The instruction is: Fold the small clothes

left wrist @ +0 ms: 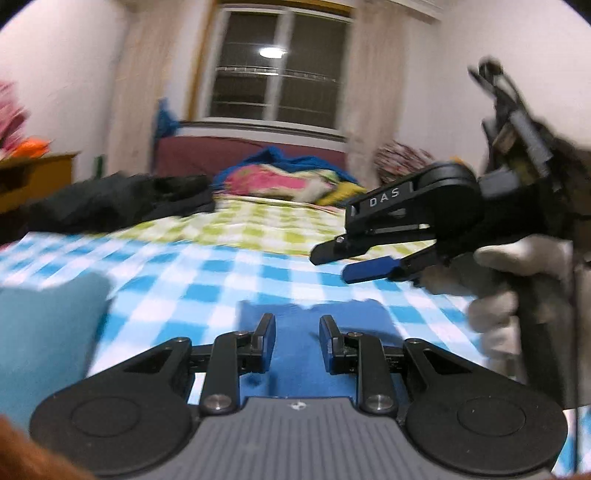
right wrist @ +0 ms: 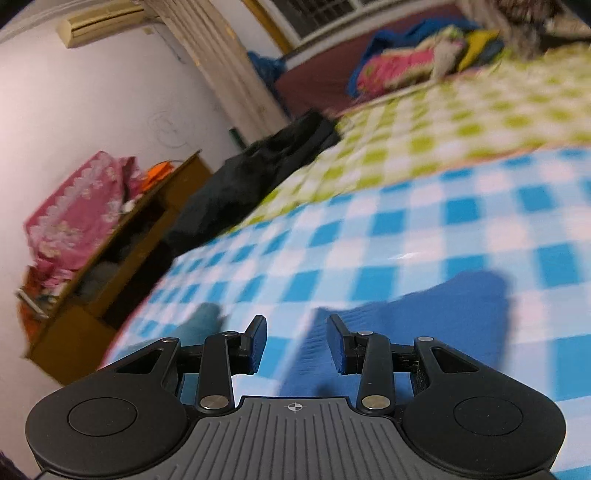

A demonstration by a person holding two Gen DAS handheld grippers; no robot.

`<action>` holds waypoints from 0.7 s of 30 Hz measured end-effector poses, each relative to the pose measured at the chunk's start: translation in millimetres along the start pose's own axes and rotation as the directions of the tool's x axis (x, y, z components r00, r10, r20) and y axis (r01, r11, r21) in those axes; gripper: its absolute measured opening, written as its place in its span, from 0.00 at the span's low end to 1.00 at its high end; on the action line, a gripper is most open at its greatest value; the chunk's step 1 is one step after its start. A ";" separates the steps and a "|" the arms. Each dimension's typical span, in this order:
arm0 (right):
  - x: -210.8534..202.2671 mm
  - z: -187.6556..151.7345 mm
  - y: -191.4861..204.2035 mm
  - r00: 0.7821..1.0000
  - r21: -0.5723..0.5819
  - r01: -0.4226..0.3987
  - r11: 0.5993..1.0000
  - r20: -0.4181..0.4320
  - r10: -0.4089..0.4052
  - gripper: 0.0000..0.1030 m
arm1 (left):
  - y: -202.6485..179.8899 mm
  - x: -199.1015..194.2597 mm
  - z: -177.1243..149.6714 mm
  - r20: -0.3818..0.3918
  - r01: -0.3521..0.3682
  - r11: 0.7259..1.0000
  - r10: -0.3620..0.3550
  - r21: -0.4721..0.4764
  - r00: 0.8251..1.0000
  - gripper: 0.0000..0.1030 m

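Approach step: your left gripper (left wrist: 297, 334) and right gripper (right wrist: 296, 339) (both parted, empty) next pinch the blue cloth (right wrist: 424, 317).

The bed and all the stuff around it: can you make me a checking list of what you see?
Surface: bed with blue-and-white checked sheet, green-and-white checked sheet beyond.
Job's things: blue cloth lying flat; teal cloth beside it.
Clutter: black garment; colourful bedding heap.
Grippers: left hand-held gripper open over the blue cloth, empty; right hand-held gripper open, empty, held in a white-gloved hand.
Cables: nothing seen.
Surroundings: window, curtains, wooden cabinet, pink floral fabric, air conditioner.
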State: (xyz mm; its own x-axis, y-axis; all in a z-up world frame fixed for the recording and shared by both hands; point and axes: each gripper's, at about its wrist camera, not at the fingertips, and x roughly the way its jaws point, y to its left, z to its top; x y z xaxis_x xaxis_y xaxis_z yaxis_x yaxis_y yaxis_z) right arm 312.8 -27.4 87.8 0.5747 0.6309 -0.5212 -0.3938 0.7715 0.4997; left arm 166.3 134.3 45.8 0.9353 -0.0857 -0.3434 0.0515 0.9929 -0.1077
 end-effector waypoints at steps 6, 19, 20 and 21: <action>-26.8 -19.8 -37.1 0.992 -0.020 0.122 0.992 -0.005 -0.123 0.40 | -1.9 47.1 -10.7 -0.077 -0.047 0.997 0.052 0.064 0.996 0.30; -1.5 -68.0 -58.5 0.987 0.070 0.092 0.993 -0.135 -0.082 0.69 | 34.5 41.6 -33.0 -0.156 -0.078 0.995 0.069 -0.055 0.985 0.38; 4.1 -68.0 -58.5 0.986 0.084 0.087 0.993 -0.147 -0.074 0.70 | 36.0 38.9 -30.7 -0.150 -0.081 0.994 0.071 -0.066 0.986 0.38; 8.0 -69.0 -58.0 0.986 0.088 0.091 0.992 -0.149 -0.077 0.70 | 38.2 37.9 -29.7 -0.146 -0.084 0.994 0.072 -0.075 0.987 0.38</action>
State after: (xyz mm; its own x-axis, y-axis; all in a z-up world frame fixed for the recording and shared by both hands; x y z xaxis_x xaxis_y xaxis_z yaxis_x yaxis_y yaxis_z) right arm 290.8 -61.5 6.9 0.4903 0.5745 -0.6554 -0.2752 0.8156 0.5091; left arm 193.3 166.5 1.0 0.8756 -0.0248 -0.4824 -0.0536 0.9875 -0.1480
